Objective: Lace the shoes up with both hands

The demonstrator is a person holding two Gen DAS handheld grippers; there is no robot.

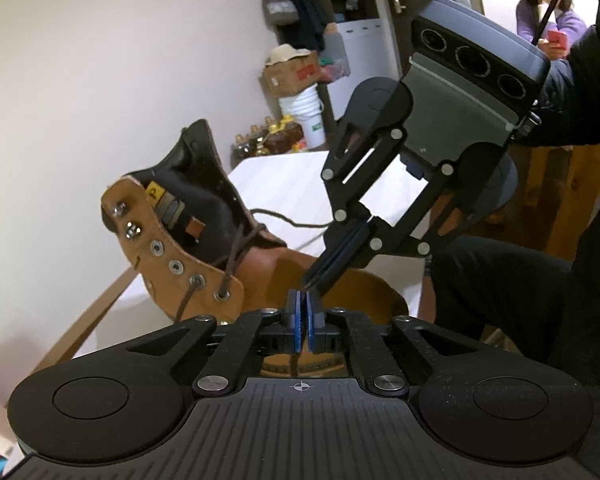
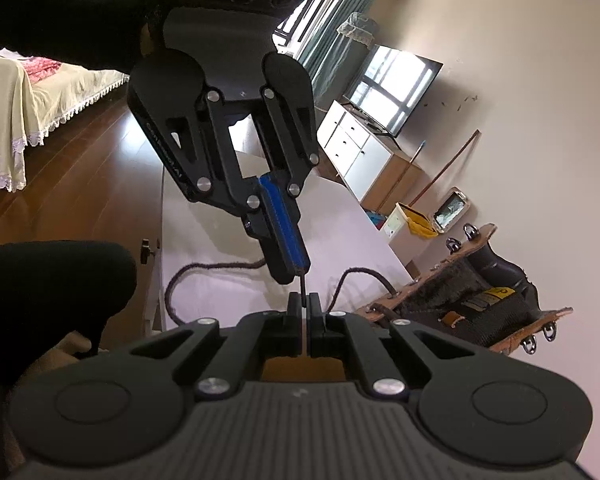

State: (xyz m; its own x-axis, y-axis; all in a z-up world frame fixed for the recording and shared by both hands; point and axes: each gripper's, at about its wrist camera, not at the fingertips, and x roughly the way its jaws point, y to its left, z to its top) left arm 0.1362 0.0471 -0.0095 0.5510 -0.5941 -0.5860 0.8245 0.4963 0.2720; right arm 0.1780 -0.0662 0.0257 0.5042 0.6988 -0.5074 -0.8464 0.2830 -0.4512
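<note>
Left wrist: both jaws pinched on lace tip (image 1: 307, 286), boot (image 1: 188, 240) just left.

A home bedroom: bed (image 2: 40, 92), television (image 2: 396, 88), white cabinet (image 2: 356, 148), wooden floor (image 2: 100, 168).

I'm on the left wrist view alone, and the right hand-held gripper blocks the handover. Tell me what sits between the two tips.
Observer: In the right wrist view a thin dark lace tip bridges them. It leaves the shut left hand-held gripper and enters the shut right hand-held gripper.
Operator: Give me the slack behind it.
Observer: The lace runs from behind the left tip and loops over the white table.
Operator: Report the boot's top hooks.
Observer: On the boot, the top hooks on both flaps are bare.
</note>
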